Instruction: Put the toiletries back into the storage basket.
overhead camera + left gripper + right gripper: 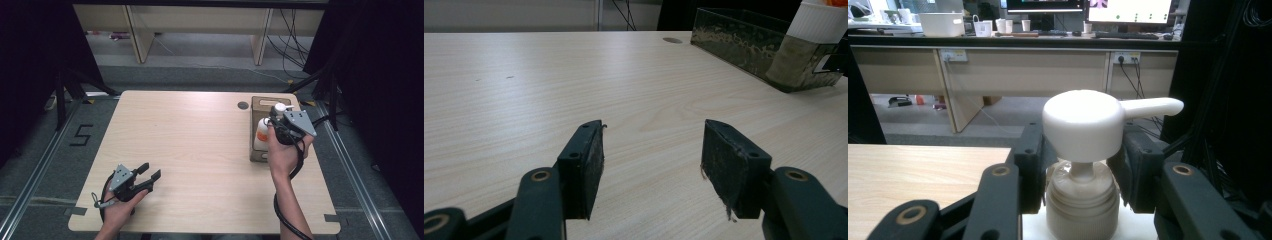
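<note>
We grip the pump bottle (1083,165) in its box (258,106).
Right gripper (1082,165) fingers clamp its neck (collar-high); left gripper (651,160) fingers spread over counter (574,75).

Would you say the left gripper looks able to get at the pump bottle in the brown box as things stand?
Probably not straight away. The left gripper sits open at the near left of the table, with bare tabletop between it and the brown box, and the right gripper already straddles the pump bottle neck.
</note>
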Demonstrator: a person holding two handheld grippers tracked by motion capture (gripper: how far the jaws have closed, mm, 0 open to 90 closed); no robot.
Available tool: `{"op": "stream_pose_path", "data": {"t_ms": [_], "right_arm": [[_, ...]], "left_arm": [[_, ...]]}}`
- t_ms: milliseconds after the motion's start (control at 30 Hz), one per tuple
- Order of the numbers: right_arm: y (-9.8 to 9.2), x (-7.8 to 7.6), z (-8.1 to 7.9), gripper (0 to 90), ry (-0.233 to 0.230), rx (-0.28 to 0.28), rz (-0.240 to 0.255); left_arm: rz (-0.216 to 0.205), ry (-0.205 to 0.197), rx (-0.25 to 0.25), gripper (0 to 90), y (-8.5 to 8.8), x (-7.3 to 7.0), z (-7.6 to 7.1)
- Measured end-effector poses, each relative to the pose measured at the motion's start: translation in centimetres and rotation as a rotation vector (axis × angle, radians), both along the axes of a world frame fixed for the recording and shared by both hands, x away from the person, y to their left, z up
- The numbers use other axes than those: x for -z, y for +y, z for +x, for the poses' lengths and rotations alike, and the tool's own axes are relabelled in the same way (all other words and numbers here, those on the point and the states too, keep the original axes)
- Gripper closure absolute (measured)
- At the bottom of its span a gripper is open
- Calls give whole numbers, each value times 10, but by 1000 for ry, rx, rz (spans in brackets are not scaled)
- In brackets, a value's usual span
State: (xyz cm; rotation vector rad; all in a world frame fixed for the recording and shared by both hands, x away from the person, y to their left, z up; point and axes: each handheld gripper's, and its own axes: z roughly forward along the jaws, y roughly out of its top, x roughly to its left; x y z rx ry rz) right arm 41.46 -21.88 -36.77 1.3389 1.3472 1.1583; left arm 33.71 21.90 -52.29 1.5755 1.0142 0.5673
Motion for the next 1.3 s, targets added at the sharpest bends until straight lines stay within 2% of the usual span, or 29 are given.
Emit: {"op": "stream_pose_path", "data": {"t_ms": [200, 267, 367, 433, 467, 500, 567, 633, 700, 733, 800, 833, 900, 933, 1167, 1300], "right_arm": [[-3, 0, 0, 604, -1, -3, -22], [-2, 0, 0, 604, -2, -6, -14], [-4, 0, 0, 604, -6, -4, -33], [-2, 1, -2, 604, -1, 2, -12], [-3, 1, -2, 604, -13, -2, -27], [-2, 1, -3, 604, -4, -2, -13], [-2, 2, -4, 603, -14, 3, -16], [-4, 1, -6, 602, -12, -6, -31], [-4, 1, -8, 601, 4, -6, -22], [-6, 1, -8, 599, -7, -12, -39], [-6, 1, -11, 595, -8, -20, -40], [-7, 1, -11, 592, -14, -20, -49], [-6, 0, -12, 582, -7, -20, -34], [-8, 0, -12, 576, -16, -21, -58], [-10, -1, -15, 530, -1, -31, -28], [-15, -2, -19, 511, 2, -55, -47]], "left_arm": [[-2, -2, 1, 416, 0, 0, 0], [-1, 0, 1, 416, 0, 0, 0], [-2, -2, 2, 416, 0, 0, 0], [-2, -2, 1, 416, 0, 0, 0], [-3, -2, 1, 416, 0, 0, 0], [-2, -1, 1, 416, 0, 0, 0], [0, -1, 2, 416, 0, 0, 0], [-1, -2, 3, 416, 0, 0, 0], [-1, -2, 3, 416, 0, 0, 0], [-1, -2, 3, 416, 0, 0, 0], [0, -2, 3, 416, 0, 0, 0], [1, -4, 4, 416, 0, 0, 0], [1, -1, 5, 416, 0, 0, -1], [-1, -1, 4, 416, 0, 0, -1], [-3, 3, 3, 416, 0, 0, 0], [-2, 1, 2, 416, 0, 0, -1]]}}
